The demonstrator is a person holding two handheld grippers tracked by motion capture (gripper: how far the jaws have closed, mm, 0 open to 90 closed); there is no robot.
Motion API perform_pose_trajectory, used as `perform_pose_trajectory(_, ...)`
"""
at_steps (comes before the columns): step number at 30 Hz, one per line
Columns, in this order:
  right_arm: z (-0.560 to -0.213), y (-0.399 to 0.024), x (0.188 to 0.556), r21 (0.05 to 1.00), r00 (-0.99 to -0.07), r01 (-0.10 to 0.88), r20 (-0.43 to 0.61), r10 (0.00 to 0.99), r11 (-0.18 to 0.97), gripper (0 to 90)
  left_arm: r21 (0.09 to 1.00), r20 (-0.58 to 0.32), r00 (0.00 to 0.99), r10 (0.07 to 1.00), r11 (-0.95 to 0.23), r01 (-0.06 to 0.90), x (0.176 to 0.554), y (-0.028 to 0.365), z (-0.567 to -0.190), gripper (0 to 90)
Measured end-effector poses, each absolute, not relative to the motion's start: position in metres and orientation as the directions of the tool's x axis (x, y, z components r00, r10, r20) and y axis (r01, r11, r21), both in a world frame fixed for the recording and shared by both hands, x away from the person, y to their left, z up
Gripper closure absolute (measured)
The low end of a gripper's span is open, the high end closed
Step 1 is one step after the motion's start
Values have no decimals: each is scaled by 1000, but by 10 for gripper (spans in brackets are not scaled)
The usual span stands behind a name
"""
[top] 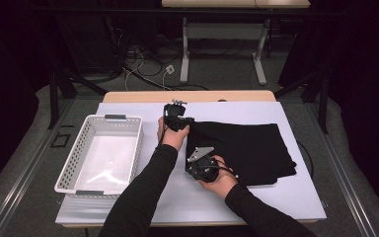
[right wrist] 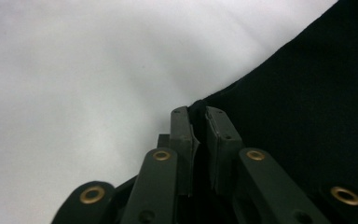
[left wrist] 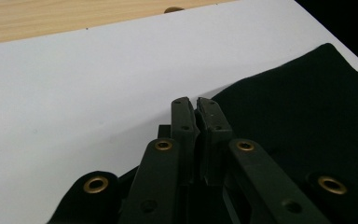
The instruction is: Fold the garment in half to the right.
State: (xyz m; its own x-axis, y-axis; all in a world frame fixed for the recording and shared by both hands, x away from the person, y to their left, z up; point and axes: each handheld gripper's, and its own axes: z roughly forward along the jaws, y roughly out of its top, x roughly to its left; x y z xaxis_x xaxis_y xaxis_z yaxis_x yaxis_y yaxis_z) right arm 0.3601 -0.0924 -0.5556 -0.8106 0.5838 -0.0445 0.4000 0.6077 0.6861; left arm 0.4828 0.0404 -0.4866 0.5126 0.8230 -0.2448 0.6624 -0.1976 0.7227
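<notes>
A black cloth (top: 246,148) lies flat on the right half of the white table cover (top: 276,202). My left gripper (top: 180,121) sits at the cloth's far left corner. In the left gripper view its jaws (left wrist: 196,105) stand pressed together, with the cloth (left wrist: 307,116) edge running in at their tips. My right gripper (top: 197,160), with a grey plate on top, is at the cloth's near left edge. In the right gripper view the jaws (right wrist: 198,112) are shut on a small bunch of the cloth (right wrist: 317,93) edge.
A white perforated basket (top: 71,158) stands on the left of the table, nothing visible in it. A strip of bare wood (top: 187,96) runs along the far table edge. Cables and a table frame lie on the floor beyond.
</notes>
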Motion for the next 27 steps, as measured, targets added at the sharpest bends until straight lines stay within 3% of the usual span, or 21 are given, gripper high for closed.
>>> perform_pose_trajectory(16, -531, -101, 357, 753, -815, 422, 70, 576, 505, 841, 734, -225, 505, 834, -196, 650, 486, 48, -478, 861)
perform_pose_trajectory(27, -497, -97, 351, 811, -837, 382, 100, 539, 443, 842, 744, -199, 492, 847, -196, 638, 486, 57, -467, 861)
